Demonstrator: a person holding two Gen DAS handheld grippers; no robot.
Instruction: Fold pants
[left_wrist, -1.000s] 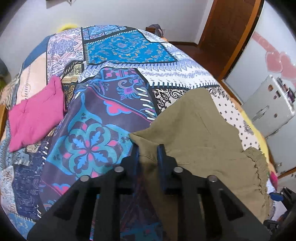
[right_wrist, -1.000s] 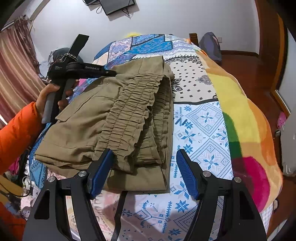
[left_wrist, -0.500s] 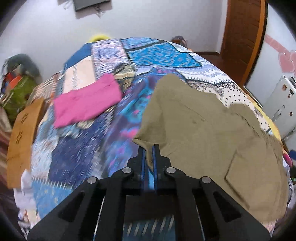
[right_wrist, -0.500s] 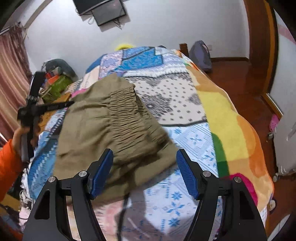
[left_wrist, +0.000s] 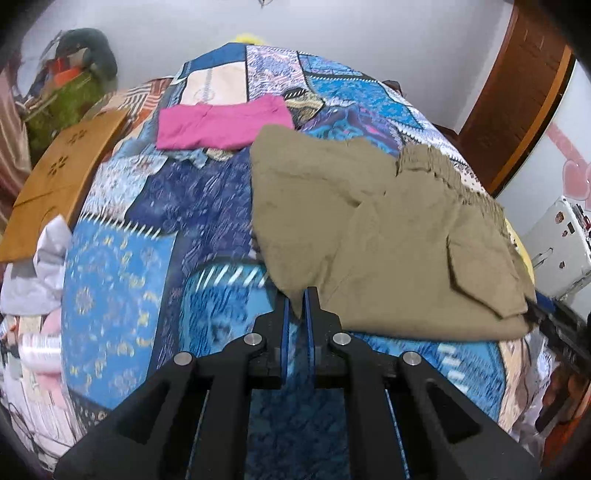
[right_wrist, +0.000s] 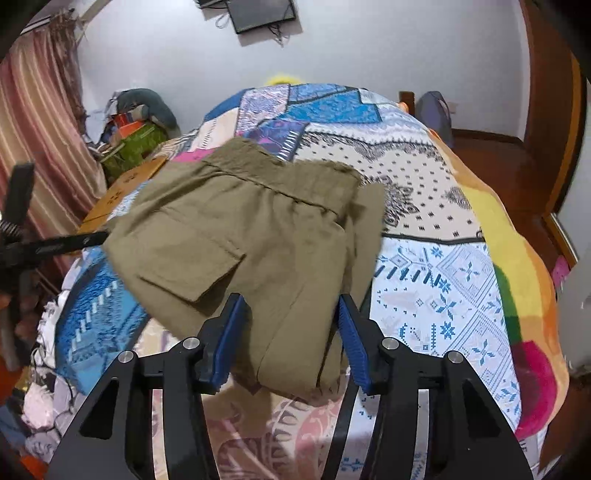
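Observation:
Olive-green pants (left_wrist: 388, 236) lie folded on the patterned bedspread (left_wrist: 122, 295), a flap pocket (right_wrist: 192, 262) facing up. My left gripper (left_wrist: 297, 299) is shut on their near left corner; in the right wrist view it (right_wrist: 103, 238) comes in from the left, pinching that corner. My right gripper (right_wrist: 291, 325) straddles the near folded edge of the pants (right_wrist: 258, 229). Its jaws are closing, with cloth between the blue pads (right_wrist: 231, 332), which stand apart from each other and do not squeeze it.
A folded pink garment (left_wrist: 221, 123) lies further up the bed. A wooden board (left_wrist: 62, 173) and piled clutter (left_wrist: 70, 85) sit off the left side, with striped curtains (right_wrist: 40, 122) behind. A bag (right_wrist: 436, 110) and a wooden door (left_wrist: 517, 88) are to the right.
The left gripper, still shut on the corner, has dragged the pants sideways across the bed and swung them round. The right jaws have narrowed around the near edge.

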